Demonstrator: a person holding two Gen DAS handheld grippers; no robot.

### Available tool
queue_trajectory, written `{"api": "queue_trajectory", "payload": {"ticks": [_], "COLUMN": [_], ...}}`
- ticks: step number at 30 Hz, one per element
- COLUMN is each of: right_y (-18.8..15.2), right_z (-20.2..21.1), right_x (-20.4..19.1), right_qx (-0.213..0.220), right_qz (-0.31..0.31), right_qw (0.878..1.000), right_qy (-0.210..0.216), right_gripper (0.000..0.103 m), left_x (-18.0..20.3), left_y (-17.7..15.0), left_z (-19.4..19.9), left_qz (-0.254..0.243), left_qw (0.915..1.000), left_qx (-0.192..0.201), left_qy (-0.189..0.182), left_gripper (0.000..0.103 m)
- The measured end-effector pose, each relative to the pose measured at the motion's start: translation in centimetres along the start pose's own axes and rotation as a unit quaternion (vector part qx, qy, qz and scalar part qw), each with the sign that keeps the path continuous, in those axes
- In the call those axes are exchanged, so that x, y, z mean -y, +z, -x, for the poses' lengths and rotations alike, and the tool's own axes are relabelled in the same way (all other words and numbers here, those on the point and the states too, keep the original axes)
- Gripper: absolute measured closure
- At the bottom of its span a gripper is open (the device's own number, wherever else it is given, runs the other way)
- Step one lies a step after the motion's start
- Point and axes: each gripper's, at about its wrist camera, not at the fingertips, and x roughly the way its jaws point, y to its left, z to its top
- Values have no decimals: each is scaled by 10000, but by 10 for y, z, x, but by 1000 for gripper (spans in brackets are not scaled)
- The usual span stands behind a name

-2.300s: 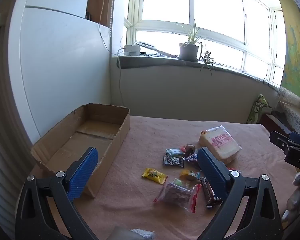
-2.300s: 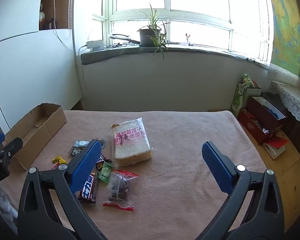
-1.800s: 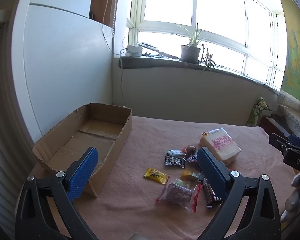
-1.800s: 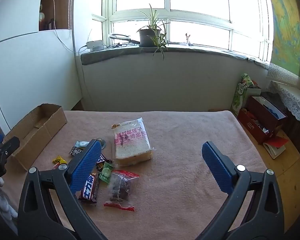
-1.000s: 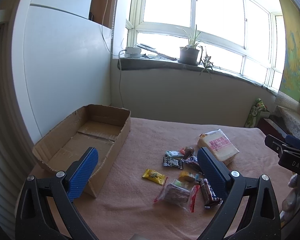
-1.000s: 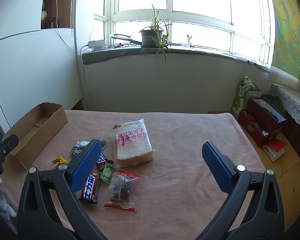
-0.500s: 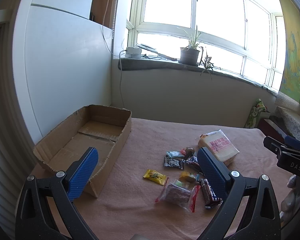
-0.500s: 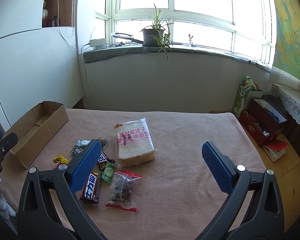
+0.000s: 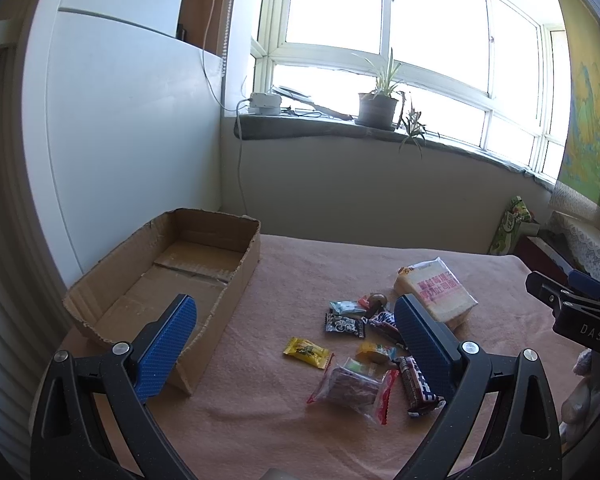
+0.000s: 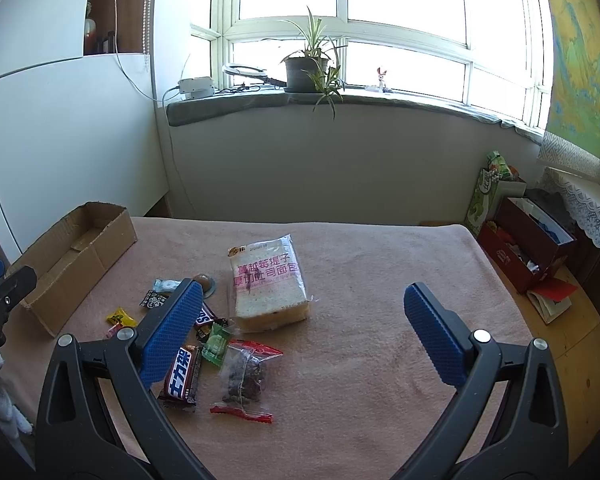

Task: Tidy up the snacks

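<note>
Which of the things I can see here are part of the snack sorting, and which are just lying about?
For the job:
cardboard box
bread bag
chocolate bar
clear bag with red seal
yellow candy
small black packet
both open grippers: left, right

Lying about:
potted plant
white adapter
red box on the floor

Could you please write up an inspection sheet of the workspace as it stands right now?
Surface: pink cloth over table.
Job's things: cardboard box holds nothing; bread bag, chocolate bar, yellow candy, clear pouch loose on cloth.
Clutter: nothing seen.
Grippers: left gripper and right gripper open, holding nothing.
Cables: white cord down wall.
Surroundings: potted plant on windowsill.
</note>
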Motion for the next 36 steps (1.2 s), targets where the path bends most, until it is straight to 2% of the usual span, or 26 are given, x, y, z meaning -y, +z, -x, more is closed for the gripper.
{"api": "queue_trajectory", "payload": {"ticks": [27, 32, 36], "right_y": [-1, -2, -3], "right_z": [-19, -33, -45], "right_x": [6, 15, 25], "right_qx": [-222, -415, -569], "right_qz": [56, -18, -152], "right_qw": [9997, 9985, 9960], "right_qy": [14, 359, 668], "right_gripper": [0, 1, 1], "left_x": [11, 17, 21], "left_y": [0, -1, -3], "left_z": [-16, -28, -39], "left_qz": [-41, -1, 94], "left_qw": [9997, 9987, 9961], "left_qx": [-198, -401, -606], "left_qy": [-113, -304, -635], "left_gripper": [4, 4, 4]}}
